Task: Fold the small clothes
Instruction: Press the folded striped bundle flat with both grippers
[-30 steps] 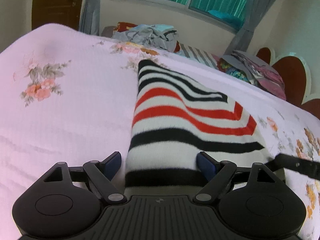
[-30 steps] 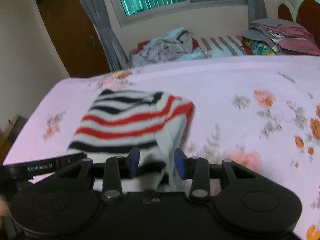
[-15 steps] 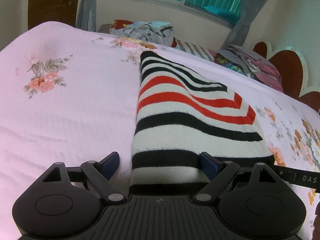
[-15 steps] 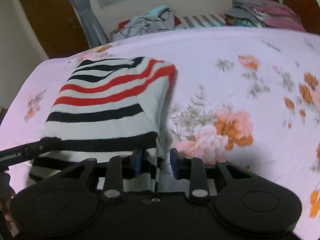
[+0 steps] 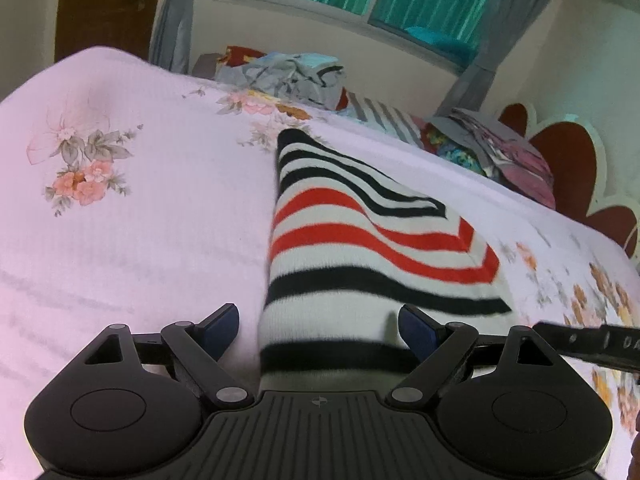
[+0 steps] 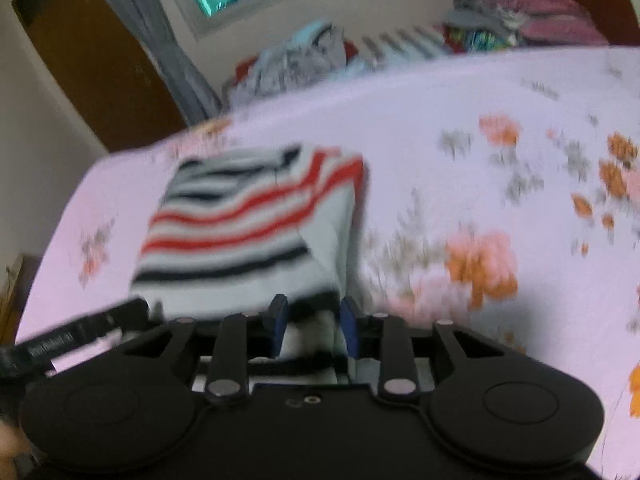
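Note:
A folded knit garment (image 5: 360, 248) with white, black and red stripes lies on the floral bedsheet (image 5: 140, 208). My left gripper (image 5: 320, 326) is open, with its blue fingertips (image 5: 222, 324) spread wide on either side of the garment's near edge. In the blurred right wrist view the garment (image 6: 244, 216) lies ahead and to the left. My right gripper (image 6: 312, 320) is partly open, with the garment's near right corner between its fingertips (image 6: 278, 316). I cannot tell if they touch the cloth.
A heap of unfolded clothes (image 5: 296, 74) lies at the far edge of the bed under the window. A stack of folded clothes (image 5: 500, 152) sits by the red headboard (image 5: 568, 160). The other gripper's black arm (image 5: 592, 344) shows at the right.
Both grippers have drawn back a little from the garment. The right gripper's fingers have opened slightly wider. The garment stays in place on the bed.

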Demonstrator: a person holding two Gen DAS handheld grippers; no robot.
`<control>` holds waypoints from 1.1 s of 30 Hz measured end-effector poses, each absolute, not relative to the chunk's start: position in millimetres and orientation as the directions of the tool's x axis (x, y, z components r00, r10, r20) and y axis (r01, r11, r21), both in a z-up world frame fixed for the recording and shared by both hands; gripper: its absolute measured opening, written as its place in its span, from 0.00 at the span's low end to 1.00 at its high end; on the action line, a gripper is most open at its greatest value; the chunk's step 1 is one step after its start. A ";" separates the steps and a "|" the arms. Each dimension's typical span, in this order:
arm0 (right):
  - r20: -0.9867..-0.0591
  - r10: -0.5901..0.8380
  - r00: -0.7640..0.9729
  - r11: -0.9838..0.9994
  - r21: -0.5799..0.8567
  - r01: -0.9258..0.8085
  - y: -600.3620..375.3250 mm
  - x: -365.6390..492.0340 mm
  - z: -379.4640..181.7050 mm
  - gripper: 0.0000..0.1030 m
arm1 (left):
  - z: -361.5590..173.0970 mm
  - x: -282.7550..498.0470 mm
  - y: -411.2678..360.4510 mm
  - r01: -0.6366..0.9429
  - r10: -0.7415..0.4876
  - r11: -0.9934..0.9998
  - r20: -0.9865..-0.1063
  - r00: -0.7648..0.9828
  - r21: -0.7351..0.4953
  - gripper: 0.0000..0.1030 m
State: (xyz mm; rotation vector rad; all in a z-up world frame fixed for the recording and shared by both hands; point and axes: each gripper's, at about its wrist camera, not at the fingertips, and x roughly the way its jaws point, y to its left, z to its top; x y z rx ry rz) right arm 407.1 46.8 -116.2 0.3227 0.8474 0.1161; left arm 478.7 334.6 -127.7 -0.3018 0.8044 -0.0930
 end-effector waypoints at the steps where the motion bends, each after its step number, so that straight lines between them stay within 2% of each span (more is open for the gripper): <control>1: -0.717 0.219 0.662 0.949 0.313 0.025 49.5 411.4 -115.4 0.29 | -130.0 482.4 333.9 -0.038 -0.194 0.953 -0.701 0.686 -0.301 0.84; 6: -0.757 0.133 0.640 0.976 0.213 0.049 61.4 423.6 -131.8 0.30 | -138.6 490.3 328.0 -0.031 -0.193 0.958 -0.722 0.665 -0.285 0.84; 11: -0.763 0.116 0.635 0.973 0.215 0.081 61.1 420.2 -140.9 0.32 | -135.6 492.3 321.8 -0.016 -0.185 0.966 -0.737 0.650 -0.257 0.89; 16: -0.729 0.118 0.675 0.977 0.207 0.052 66.6 400.9 -131.0 0.33 | -130.5 490.6 314.7 -0.013 -0.158 0.976 -0.756 0.635 -0.215 1.00; 19: -0.764 0.106 0.637 0.982 0.183 0.056 66.7 398.5 -147.0 0.34 | -127.6 487.8 309.3 -0.014 -0.128 0.984 -0.758 0.640 -0.178 1.00; 23: -0.763 0.136 0.632 0.970 0.232 0.072 62.7 395.8 -148.6 0.36 | -126.8 487.3 303.8 -0.035 -0.083 0.991 -0.790 0.608 -0.132 1.00; 28: -0.786 0.104 0.610 0.987 0.159 0.037 68.4 388.4 -147.6 0.39 | -120.9 481.4 294.4 -0.065 -0.013 0.996 -0.812 0.584 -0.063 1.00; 33: -0.776 0.145 0.614 0.976 0.215 0.041 58.7 374.7 -143.2 0.39 | -105.9 460.2 283.3 -0.058 0.053 0.998 -0.783 0.619 0.021 1.00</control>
